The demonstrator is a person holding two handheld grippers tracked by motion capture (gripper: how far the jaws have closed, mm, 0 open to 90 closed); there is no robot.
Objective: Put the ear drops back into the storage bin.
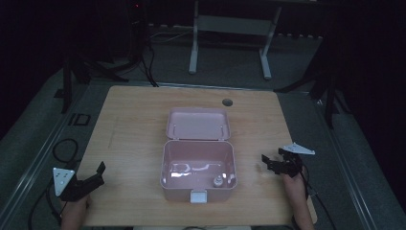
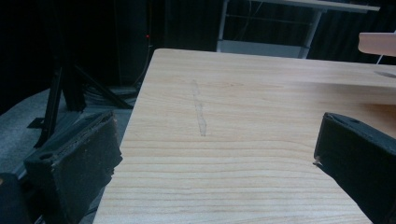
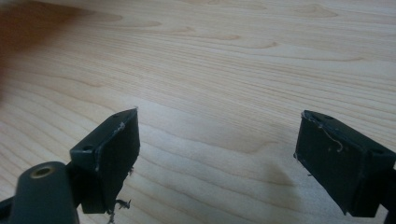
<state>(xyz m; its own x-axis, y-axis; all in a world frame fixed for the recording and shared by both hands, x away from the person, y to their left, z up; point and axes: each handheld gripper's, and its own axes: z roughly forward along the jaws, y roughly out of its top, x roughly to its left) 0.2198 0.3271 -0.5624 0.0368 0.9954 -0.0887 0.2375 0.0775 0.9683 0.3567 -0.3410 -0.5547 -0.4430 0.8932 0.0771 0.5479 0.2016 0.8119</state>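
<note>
A pink plastic box (image 1: 198, 165) stands open in the middle of the wooden table (image 1: 129, 124), its lid (image 1: 197, 123) folded back flat behind it. A small pale object (image 1: 217, 181) lies inside near the front right corner. My left gripper (image 1: 95, 176) rests at the table's front left corner, open, with nothing between its jaws. My right gripper (image 1: 266, 163) sits to the right of the box, open and empty, close above the wood. In the left gripper view my own gripper (image 2: 215, 149) faces bare table, and a corner of the pink lid (image 2: 378, 43) shows at far right. In the right gripper view my gripper (image 3: 217, 140) is over bare wood.
A round cable hole (image 1: 227, 102) is set in the table near its back edge. Beyond the table stand a white desk frame (image 1: 230, 43) and dark stands on a grey floor. Cables lie on the floor at the left (image 1: 64, 148). The room is dim.
</note>
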